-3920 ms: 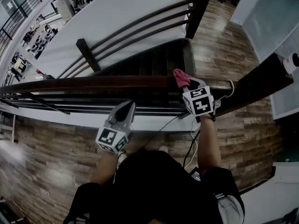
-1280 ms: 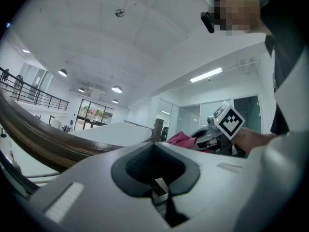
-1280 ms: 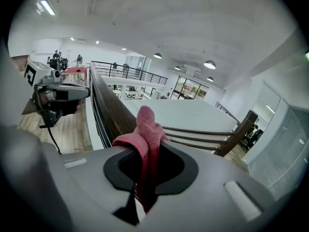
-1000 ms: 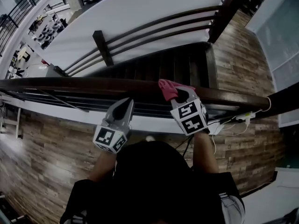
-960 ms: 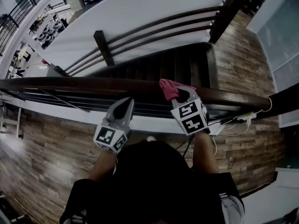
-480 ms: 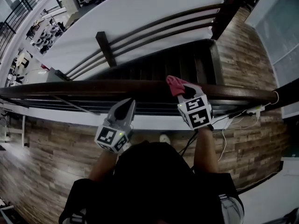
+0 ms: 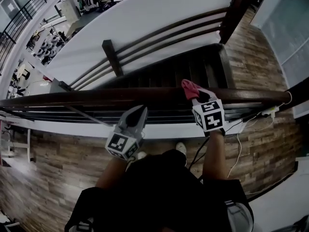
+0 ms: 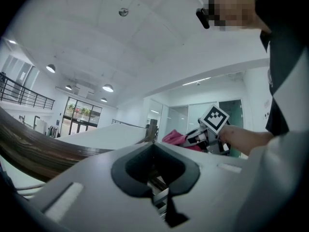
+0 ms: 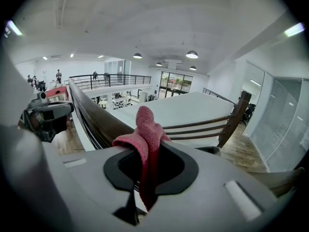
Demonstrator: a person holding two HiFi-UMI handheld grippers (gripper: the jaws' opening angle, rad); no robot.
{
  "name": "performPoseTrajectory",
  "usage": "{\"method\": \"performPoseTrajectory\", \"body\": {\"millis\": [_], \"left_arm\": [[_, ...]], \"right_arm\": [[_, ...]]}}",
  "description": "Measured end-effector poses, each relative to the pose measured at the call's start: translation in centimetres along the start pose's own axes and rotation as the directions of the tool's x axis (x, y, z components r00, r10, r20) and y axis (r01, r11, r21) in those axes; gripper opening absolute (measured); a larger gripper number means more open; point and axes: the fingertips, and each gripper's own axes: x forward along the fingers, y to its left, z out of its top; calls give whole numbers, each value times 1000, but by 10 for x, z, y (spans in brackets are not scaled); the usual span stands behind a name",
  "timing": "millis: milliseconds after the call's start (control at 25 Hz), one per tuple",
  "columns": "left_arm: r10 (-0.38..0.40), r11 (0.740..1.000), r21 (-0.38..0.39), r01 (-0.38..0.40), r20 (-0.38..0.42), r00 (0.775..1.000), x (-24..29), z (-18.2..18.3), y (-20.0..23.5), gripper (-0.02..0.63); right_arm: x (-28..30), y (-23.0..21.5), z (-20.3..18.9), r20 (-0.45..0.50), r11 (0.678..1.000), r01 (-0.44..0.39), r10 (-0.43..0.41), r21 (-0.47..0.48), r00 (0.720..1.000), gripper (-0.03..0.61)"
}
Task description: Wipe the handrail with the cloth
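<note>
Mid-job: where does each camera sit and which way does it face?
Head view: on the person's head, looking steeply down at the handrail; torso, forearms, left gripper and right gripper show.
Left gripper view: rides it, facing the right gripper; shut empty jaws, forearm show.
Right gripper view: rides it, facing across the handrail; jaws pinch the cloth.
Shared: both gripper views show the cloth.

handrail (image 7: 96, 96): crosses before you.
cloth (image 7: 189, 88): on the handrail, in your right tool (image 7: 197, 95).
left tool (image 7: 139, 111): before the handrail, left of your right tool.

Handrail (image 7: 96, 96) top lies open left of the cloth (image 7: 189, 87).
</note>
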Motion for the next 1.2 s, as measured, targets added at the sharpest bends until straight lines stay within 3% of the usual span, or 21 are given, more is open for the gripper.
{"method": "performPoseTrajectory", "body": {"millis": [200, 320, 760, 1000, 1200], "left_arm": [[3, 1000, 7, -3, -30, 1000, -11, -4, 12, 0], [36, 999, 4, -36, -26, 999, -15, -6, 18, 0], [180, 983, -21, -180, -3, 984, -22, 0, 37, 0], [184, 982, -31, -184, -1, 983, -32, -1, 49, 0], [147, 989, -22, -147, -5, 989, -46, 6, 64, 0]], "right_arm": [[3, 3, 4, 29, 998, -3, 1, 65, 1000, 44], [5, 16, 6, 38, 995, -74, 72, 72, 997, 44], [8, 39, 16, 19, 993, -112, 112, -28, 994, 44], [14, 54, 20, 6, 992, -121, 122, -42, 993, 44], [20, 63, 24, -3, 995, -102, 102, 2, 995, 44]]}}
